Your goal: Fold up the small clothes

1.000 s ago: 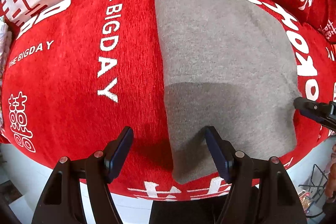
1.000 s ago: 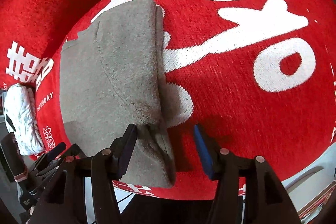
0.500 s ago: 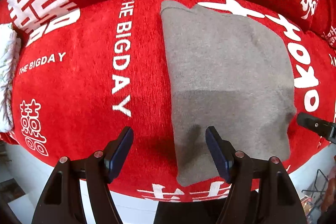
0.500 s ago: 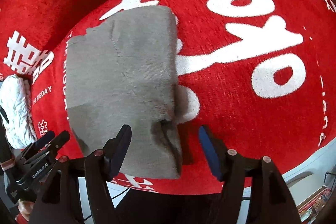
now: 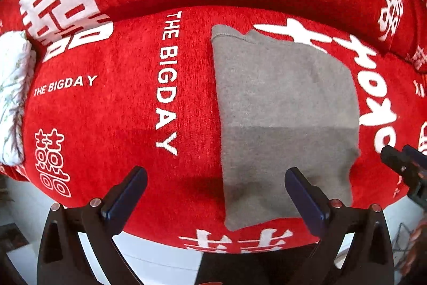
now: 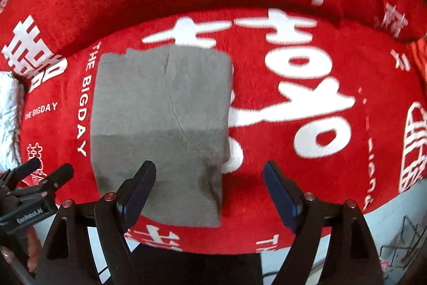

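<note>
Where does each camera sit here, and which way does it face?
Left wrist: on the left claw, facing down at the grey garment on the red cover; its opening, empty fingers show.
Right wrist: on the right claw, facing down likewise; a hand shows.
Shared: garment, cover, white cloth, each other's claw.

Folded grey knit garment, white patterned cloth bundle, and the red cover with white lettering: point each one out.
Folded grey knit garment point(image 6: 162, 108): right wrist view, middle of its top layer.
White patterned cloth bundle point(image 5: 13, 87): left wrist view, its middle at the left edge.
Red cover with white lettering point(image 5: 112, 108): left wrist view, bare red patch.
</note>
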The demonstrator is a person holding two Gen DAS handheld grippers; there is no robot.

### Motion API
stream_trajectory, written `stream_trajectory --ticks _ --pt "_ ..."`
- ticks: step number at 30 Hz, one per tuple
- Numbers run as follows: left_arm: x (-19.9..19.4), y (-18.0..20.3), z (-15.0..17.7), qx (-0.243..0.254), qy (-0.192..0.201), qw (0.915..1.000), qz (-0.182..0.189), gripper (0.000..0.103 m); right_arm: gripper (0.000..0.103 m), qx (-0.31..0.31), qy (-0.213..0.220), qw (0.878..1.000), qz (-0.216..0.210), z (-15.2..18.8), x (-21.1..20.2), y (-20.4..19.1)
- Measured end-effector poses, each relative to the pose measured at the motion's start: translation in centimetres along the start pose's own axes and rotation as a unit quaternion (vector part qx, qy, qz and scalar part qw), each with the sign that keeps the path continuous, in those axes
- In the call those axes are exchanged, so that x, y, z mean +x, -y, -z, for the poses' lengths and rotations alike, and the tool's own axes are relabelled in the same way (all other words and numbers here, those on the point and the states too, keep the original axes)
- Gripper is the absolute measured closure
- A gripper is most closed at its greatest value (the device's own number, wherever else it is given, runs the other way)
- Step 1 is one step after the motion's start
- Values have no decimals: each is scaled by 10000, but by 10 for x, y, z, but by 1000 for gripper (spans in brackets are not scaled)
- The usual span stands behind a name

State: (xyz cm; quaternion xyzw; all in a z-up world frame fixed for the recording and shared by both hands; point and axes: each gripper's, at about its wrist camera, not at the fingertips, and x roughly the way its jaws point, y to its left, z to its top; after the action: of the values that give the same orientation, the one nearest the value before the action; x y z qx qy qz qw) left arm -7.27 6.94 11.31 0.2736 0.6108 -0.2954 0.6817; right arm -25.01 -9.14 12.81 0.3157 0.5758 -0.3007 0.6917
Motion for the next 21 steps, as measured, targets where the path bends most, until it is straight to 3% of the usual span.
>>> stream_trajectory --ticks 5,21 --pt "-8 0 -1 55 32 9998 -173 0 18 52 111 9999 6 1 -10 -3" --pt "-29 0 -1 -26 170 9996 -228 0 18 81 18 10000 17 0 -26 -15"
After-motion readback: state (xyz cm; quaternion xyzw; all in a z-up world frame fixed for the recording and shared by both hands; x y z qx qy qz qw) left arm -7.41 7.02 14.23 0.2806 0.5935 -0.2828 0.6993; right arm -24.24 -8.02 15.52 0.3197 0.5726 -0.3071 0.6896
